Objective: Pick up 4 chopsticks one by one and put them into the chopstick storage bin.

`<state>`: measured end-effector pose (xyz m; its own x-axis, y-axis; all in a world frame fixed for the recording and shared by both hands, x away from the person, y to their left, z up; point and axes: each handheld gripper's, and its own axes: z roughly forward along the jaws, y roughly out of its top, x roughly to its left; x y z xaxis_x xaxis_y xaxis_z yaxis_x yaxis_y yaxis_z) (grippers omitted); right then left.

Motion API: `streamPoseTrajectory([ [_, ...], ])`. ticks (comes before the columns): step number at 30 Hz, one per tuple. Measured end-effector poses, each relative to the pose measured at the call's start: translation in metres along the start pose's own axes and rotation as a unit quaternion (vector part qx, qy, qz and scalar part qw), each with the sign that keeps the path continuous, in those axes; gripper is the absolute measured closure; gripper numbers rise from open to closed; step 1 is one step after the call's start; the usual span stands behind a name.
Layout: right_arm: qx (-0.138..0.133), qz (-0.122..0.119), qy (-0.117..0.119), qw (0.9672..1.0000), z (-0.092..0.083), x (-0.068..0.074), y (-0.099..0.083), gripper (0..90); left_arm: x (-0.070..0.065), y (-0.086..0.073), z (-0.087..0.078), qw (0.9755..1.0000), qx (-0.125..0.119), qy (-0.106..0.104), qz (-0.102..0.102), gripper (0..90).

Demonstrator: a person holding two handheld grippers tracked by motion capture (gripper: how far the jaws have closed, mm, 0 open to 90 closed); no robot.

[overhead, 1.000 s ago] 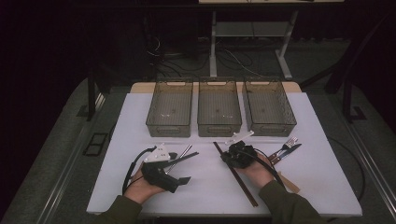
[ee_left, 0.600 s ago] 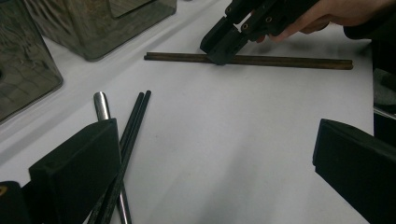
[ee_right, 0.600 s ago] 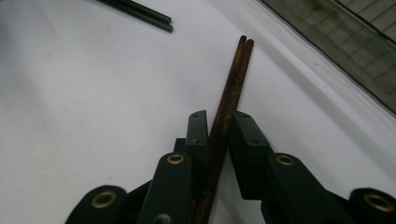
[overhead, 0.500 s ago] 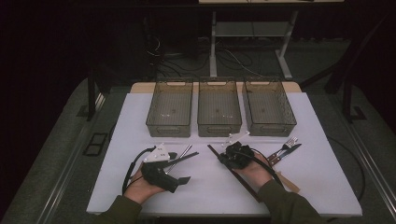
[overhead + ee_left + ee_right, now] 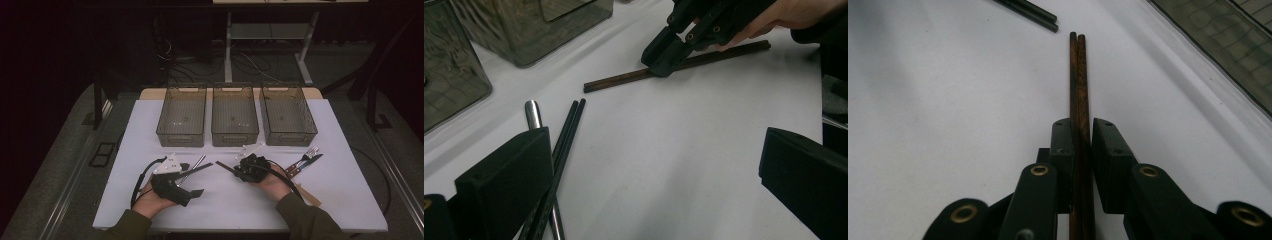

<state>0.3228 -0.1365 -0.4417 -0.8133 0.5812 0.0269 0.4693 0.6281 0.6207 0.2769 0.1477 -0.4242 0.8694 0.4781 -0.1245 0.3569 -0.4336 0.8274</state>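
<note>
My right gripper [image 5: 1082,127] is shut on a pair of brown wooden chopsticks [image 5: 1078,75], which lie low over the white table [image 5: 225,200] and run straight out between its jaws. From above, that gripper [image 5: 235,170] sits at the centre front with the brown chopsticks [image 5: 222,165] pointing left. The left gripper view shows its jaw tip on the brown chopsticks [image 5: 624,77]. My left gripper [image 5: 654,175] is open, jaws wide apart over bare table. Beside its left jaw lie black chopsticks [image 5: 566,130] and a metal handle [image 5: 531,115].
Three clear smoky bins [image 5: 182,117], [image 5: 235,115], [image 5: 287,115] stand in a row at the back of the table. A fork and knife [image 5: 305,159] lie to the right of my right hand. Cables trail from both grippers.
The brown chopsticks in my right gripper have swung so their free tip points further left. The left gripper has stayed put.
</note>
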Motion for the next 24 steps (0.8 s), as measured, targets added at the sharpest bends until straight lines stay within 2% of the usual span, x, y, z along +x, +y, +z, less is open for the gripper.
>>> streamPoseTrajectory([
  [2,-0.004,0.009,0.002,0.9999,0.0,-0.001,-0.001,77.3,0.0,0.0,0.0,1.0,0.001,-0.001,0.0,0.0],
  [4,-0.012,0.015,0.012,0.9997,-0.003,-0.003,-0.001,71.5,0.0,0.0,0.0,1.0,0.001,-0.001,0.001,0.0],
  [8,-0.032,0.027,0.02,0.9989,-0.014,-0.007,0.0,65.4,0.0,0.0,-0.001,1.0,-0.001,-0.002,-0.001,0.0],
  [9,-0.043,0.034,0.023,0.9982,-0.023,-0.008,-0.001,60.2,0.0,0.0,-0.001,1.0,-0.003,-0.002,-0.002,0.0],
  [11,-0.048,0.033,0.02,0.9981,-0.026,-0.009,-0.002,58.1,0.0,0.0,-0.001,1.0,-0.005,-0.002,-0.003,0.0],
  [12,-0.055,0.041,0.026,0.9973,-0.034,-0.011,-0.004,54.2,0.0,0.0,-0.002,1.0,-0.008,-0.002,-0.004,0.0],
  [15,-0.063,0.046,0.031,0.9965,-0.041,-0.013,-0.008,52.9,0.0,0.0,-0.002,1.0,-0.008,-0.002,-0.004,0.0],
  [17,-0.068,0.043,0.033,0.9962,-0.052,-0.013,-0.014,52.0,0.0,0.0,-0.002,0.9999,-0.009,-0.002,-0.006,0.0],
  [19,-0.071,0.04,0.032,0.9962,-0.055,-0.013,-0.017,52.1,0.0,0.0,-0.002,1.0,-0.009,-0.001,-0.005,0.0],
  [24,-0.084,0.043,0.032,0.995,-0.073,-0.018,-0.035,53.1,0.0,0.0,-0.002,0.9999,-0.009,-0.001,-0.005,0.0],
])
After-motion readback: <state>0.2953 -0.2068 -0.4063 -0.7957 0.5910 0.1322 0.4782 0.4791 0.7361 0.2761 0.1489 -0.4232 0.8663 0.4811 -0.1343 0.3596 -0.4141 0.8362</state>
